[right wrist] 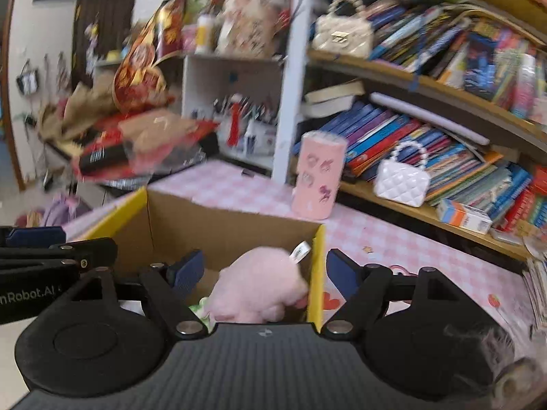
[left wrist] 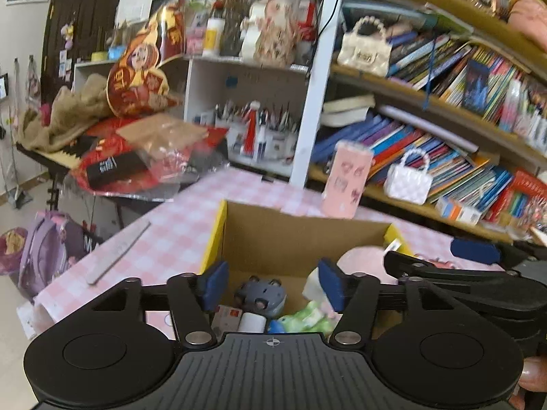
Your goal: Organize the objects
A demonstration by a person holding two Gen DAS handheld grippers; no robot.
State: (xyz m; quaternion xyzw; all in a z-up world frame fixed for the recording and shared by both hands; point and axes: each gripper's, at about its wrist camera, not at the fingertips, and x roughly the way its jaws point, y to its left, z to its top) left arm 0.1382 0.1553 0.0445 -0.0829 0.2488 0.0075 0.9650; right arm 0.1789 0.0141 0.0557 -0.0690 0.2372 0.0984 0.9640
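Where the left wrist view looks down, the left gripper [left wrist: 272,285] hangs over an open cardboard box [left wrist: 294,239] on a pink checked table [left wrist: 191,212], fingers apart, holding nothing; a grey toy [left wrist: 261,294] and green plush [left wrist: 307,317] lie inside. In the right wrist view, the right gripper [right wrist: 265,270] stands wide and empty above a pink plush [right wrist: 259,283] against the box's right wall, likely just dropped in. A pink cylinder [right wrist: 318,177] waits beyond.

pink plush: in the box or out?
In. The plush lies inside the box, against its yellow-edged right wall, below the rim; neither gripper's fingers touch it.
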